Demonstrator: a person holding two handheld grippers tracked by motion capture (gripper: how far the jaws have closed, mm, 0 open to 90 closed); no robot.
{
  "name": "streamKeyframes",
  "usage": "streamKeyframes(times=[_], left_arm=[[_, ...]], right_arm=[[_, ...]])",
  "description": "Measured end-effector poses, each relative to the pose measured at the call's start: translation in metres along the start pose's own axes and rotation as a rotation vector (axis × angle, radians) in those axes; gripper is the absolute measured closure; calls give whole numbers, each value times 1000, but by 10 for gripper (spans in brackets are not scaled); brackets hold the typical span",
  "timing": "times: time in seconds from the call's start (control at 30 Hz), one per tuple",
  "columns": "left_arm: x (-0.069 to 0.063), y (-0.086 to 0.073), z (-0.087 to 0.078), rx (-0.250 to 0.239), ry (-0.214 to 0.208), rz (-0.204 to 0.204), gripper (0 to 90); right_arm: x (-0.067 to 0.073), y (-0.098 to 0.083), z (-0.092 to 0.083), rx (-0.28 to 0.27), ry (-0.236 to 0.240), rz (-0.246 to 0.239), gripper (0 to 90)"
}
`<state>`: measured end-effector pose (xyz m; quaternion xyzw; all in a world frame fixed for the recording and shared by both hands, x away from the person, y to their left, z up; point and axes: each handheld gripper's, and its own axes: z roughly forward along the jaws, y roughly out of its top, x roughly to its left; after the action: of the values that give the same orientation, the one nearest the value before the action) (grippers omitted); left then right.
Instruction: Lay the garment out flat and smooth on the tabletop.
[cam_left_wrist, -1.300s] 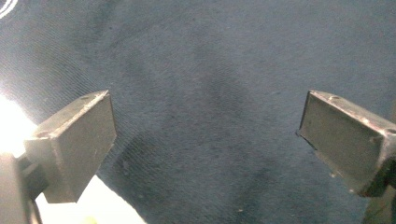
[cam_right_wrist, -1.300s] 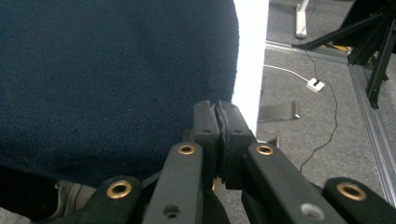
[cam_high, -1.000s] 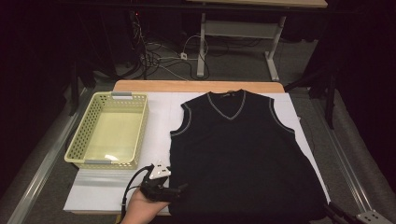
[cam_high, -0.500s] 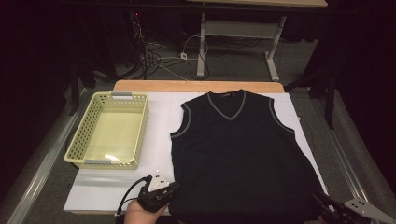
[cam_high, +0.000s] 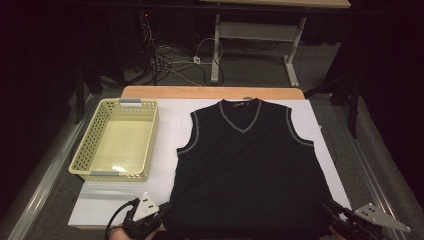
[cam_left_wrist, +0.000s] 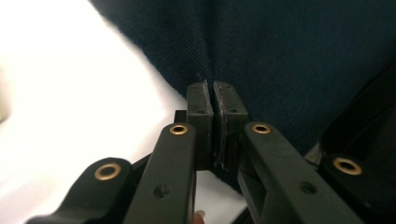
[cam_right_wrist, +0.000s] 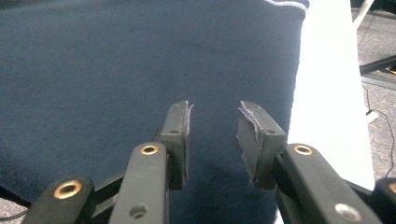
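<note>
My left claw (cam_left_wrist: 213, 100) is pressed together at the near left corner of the black vest (cam_high: 247, 170). In the left gripper view the pads meet with no gap, and a thin sliver of the hem looks caught between them low down, so I judge it is pinching the fabric edge, though so little cloth shows there that I cannot be certain. These jaws have just been closing.

My right claw (cam_right_wrist: 215, 123) is spread, its pads apart with nothing pressed between them. The vest lies flat just beneath and ahead of it, its side edge running off to this claw's right, where the white sheet (cam_right_wrist: 327, 93) shows. These jaws have eased a little wider.

The vest spreads out ahead of both claws, flat on the table (cam_high: 210, 92), neck pointing away from me, not yet folded or lifted. A yellow basket (cam_high: 145, 145) sits empty, ahead and to the left of my left claw, well apart from the vest.

So I judge the work has barely begun: one corner probably gripped, the other corner not yet taken. Left to do: close the right claw on its corner, then fold or lift the vest, perhaps into the basket.
</note>
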<state>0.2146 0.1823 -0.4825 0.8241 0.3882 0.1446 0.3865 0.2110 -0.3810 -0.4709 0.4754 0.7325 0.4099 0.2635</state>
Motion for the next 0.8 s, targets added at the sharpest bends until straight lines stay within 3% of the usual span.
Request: streamKeyframes(times=[0.2, 0.4, 0.5, 0.63, 0.73, 0.8], left_arm=[[8, -11, -4, -15, -16, -12, 841], [6, -9, 6, 0, -33, 6, 799], [8, -5, 11, -11, -59, -5, 644], [11, -2, 20, -13, -63, -27, 449], [11, 2, 22, -24, -71, 4, 417], [12, 6, 22, -41, -88, 4, 410]], right_arm=[[5, 5, 4, 7, 7, -34, 618], [0, 3, 11, 35, -17, -14, 540], [-5, -1, 12, 59, -33, 10, 508], [-12, -7, 15, 77, -52, 35, 478], [-10, -8, 16, 81, -62, 23, 532], [-7, -8, 15, 87, -43, 6, 699]])
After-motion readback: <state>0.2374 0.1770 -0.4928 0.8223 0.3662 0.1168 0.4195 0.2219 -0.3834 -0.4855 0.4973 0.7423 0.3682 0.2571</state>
